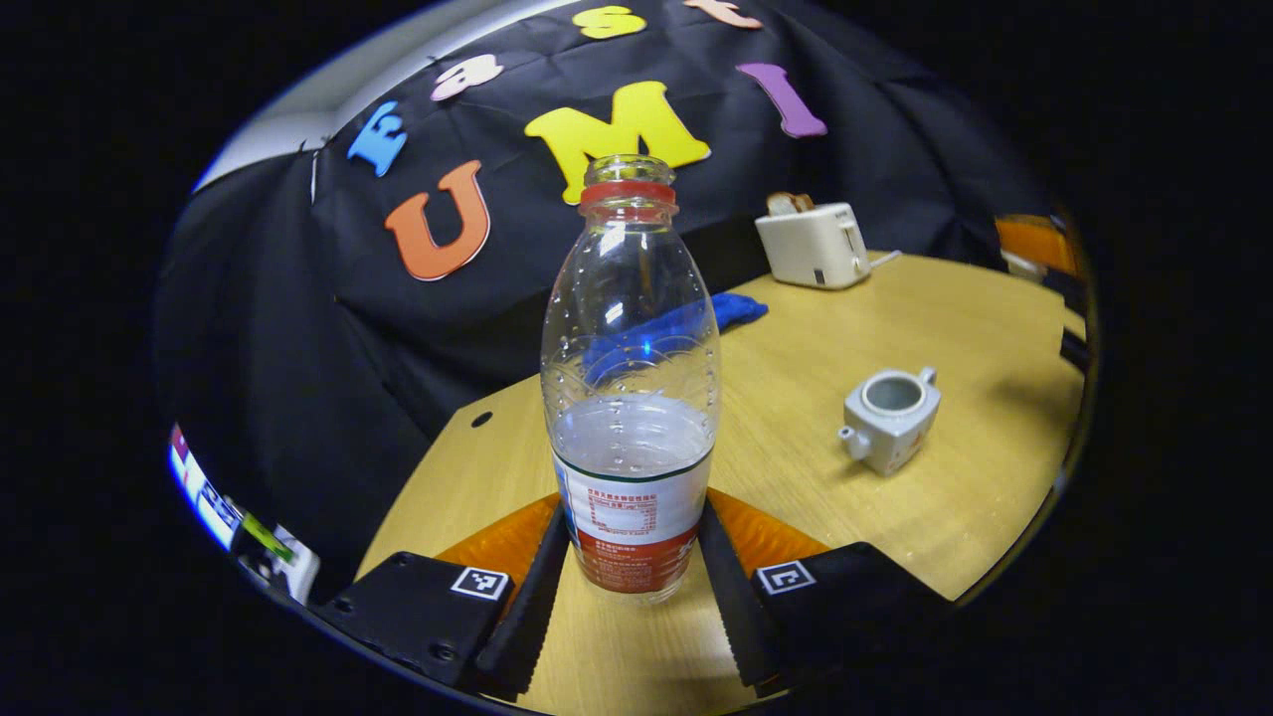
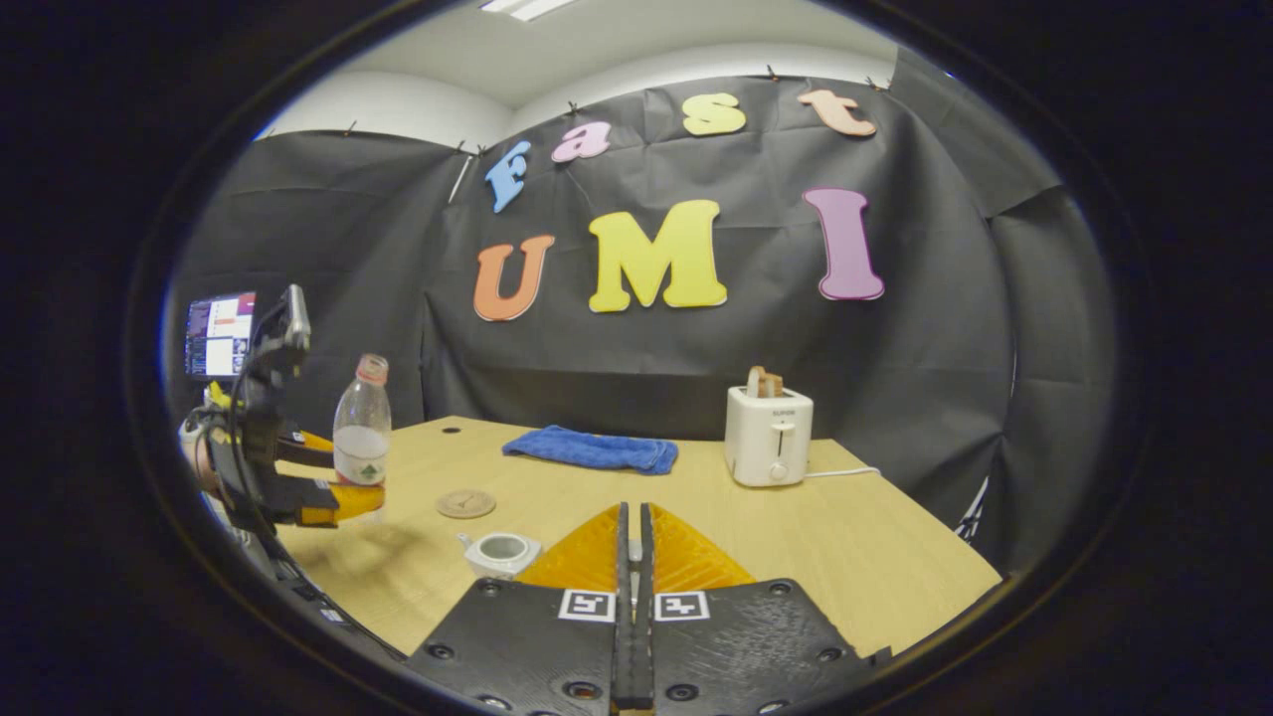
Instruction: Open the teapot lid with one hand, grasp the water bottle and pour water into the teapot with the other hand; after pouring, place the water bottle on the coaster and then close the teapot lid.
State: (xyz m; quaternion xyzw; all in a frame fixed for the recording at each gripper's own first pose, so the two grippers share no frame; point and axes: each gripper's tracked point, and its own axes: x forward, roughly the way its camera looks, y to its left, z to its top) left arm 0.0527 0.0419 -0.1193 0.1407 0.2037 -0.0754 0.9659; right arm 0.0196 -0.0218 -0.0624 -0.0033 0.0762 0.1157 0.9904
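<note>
Fingers of the left gripper (image 1: 632,587) stand on either side of the water bottle (image 1: 631,398), each touching the labelled lower part, so they look clamped on it; the bottle is upright, uncapped and a little under half full. In the right gripper view the bottle's base (image 2: 360,482) seems to hang a little above the table (image 2: 875,547), though the held gripper hides part of it, so I cannot be sure it is off the surface. Ahead of the left fingers and off to their right, well apart from the bottle, sits the teapot (image 1: 890,418) with its mouth open and no lid on it. The right gripper (image 2: 633,567) has its fingers pressed together; whether the lid is pinched between them cannot be told, since only a thin sliver shows at the seam. Just beyond those fingers, to their left, is the same teapot (image 2: 500,552), and past it the round coaster (image 2: 465,503), bare. My reading is that the lid step is done and the pour is in hand: the bottle is gripped but not yet over the pot. The next move calls for carrying the bottle across to the open mouth, bringing the neck low and close over it, then tipping slowly, as the opening is small and a fast tilt would likely spill onto the table.
</note>
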